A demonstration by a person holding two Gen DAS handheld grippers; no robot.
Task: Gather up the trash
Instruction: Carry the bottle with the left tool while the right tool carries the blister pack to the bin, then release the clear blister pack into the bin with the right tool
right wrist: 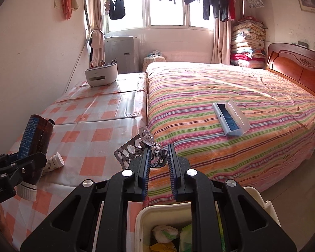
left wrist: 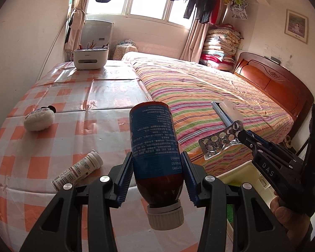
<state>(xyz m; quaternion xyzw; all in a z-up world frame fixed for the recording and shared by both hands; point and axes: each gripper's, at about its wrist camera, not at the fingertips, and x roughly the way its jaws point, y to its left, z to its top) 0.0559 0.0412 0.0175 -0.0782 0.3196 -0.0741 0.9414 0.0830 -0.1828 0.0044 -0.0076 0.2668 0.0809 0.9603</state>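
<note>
A checked table [left wrist: 52,105] is shown with one white pill bottle [left wrist: 77,171] left lying at 7 o'clock. The cream trash bin [right wrist: 140,220], already part filled, is seen at 6 o'clock beneath the right gripper [right wrist: 158,157]. A brown bottle [left wrist: 155,147] is gripped cap-down by the left gripper [left wrist: 157,180], a spent blister pack [right wrist: 134,153] pinched by the right fingers; both, it is judged, are yet to be dropped in.

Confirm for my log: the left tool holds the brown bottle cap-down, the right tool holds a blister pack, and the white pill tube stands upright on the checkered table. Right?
Not quite: the white pill tube lies on its side on the checkered table, as the left wrist view shows. The left tool holding the brown bottle and the right tool holding the blister pack are correct.
</note>
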